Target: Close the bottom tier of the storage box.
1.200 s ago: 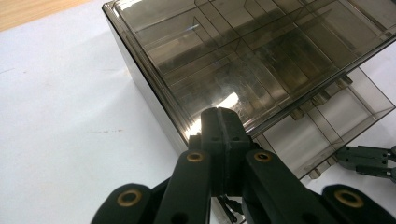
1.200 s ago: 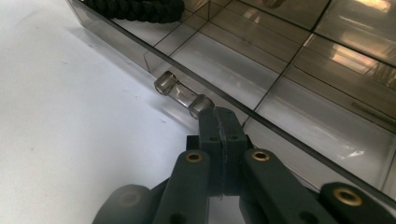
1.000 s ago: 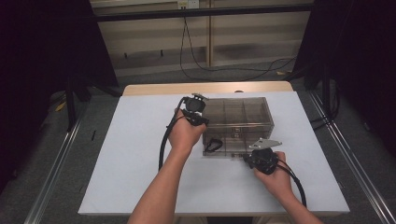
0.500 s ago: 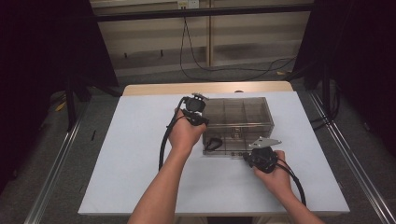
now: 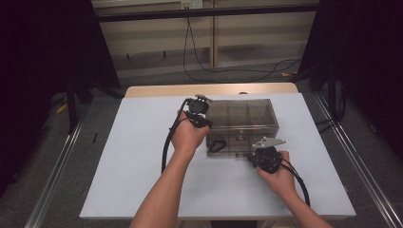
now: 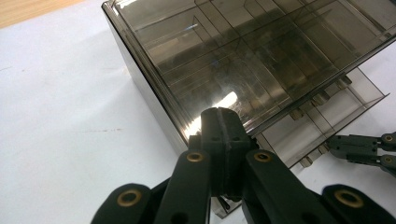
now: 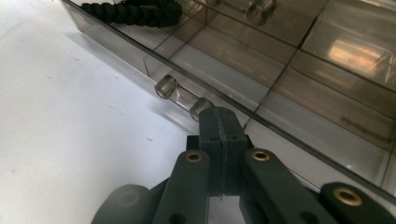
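- Sitting near the middle of the white counter (image 5: pixel 142 156), toward its far edge, the smoked transparent organizer box (image 5: pixel 242 116) has inner dividers and a drawer (image 5: pixel 228 147) pulled out toward the person.
- A coiled black cord (image 7: pixel 135 11) lies in the drawer's left compartment.
- A clear drawer handle (image 7: pixel 180 95) projects from the drawer front.
- The left gripper (image 6: pixel 224 135) has its fingers pressed together, tips resting against the box's top near-left corner; whether they bear down cannot be told.
- The right gripper (image 7: pixel 219 135) has its fingers together, tips just beside the clear handle at the drawer front, nothing visibly between them.
- In the high view, the left hand (image 5: pixel 187 135) sits at the box's left end, the right hand (image 5: pixel 278 173) in front of the drawer.
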A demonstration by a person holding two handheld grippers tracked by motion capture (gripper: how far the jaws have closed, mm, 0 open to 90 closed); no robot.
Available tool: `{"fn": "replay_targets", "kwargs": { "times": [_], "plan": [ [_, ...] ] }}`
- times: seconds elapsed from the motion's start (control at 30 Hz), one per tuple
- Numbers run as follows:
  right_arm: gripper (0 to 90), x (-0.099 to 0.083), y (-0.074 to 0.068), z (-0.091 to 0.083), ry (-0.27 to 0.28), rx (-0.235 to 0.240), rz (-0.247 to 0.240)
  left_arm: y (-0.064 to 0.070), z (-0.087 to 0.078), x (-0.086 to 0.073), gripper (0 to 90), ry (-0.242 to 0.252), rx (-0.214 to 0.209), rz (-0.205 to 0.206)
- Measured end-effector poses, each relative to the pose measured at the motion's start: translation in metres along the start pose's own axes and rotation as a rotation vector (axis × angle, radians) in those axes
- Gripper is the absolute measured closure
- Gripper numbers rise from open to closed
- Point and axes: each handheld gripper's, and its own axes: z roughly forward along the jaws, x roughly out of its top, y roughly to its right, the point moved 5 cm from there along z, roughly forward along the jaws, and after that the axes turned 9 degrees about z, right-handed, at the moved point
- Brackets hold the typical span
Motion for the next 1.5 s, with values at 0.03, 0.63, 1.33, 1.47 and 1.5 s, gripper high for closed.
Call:
{"fn": "replay_targets", "kwargs": {
  "times": [0.03,0.63,1.33,1.47,1.5],
  "plan": [
    [90.0,0.0007,-0.0005,0.0003,0.002,0.003,0.004,0.0001,0.0,0.0001,90.0,0.0,0.0,-0.001],
    [90.0,0.0041,0.0012,0.003,0.0,-0.015,-0.004,0.0001,0.0001,0.0003,90.0,-0.002,0.001,0.002],
    [90.0,0.0071,0.0031,0.0064,0.004,-0.025,0.007,-0.0001,0.0001,0.0004,90.0,-0.004,0.003,0.002],
    [90.0,0.0073,0.0034,0.0066,0.004,-0.025,0.004,0.0,0.0,0.0005,90.0,-0.007,0.002,0.001],
    [90.0,0.0074,0.0036,0.0067,0.005,-0.028,0.005,0.0,0.0,0.0005,90.0,-0.007,0.003,0.001]
  ]
}}
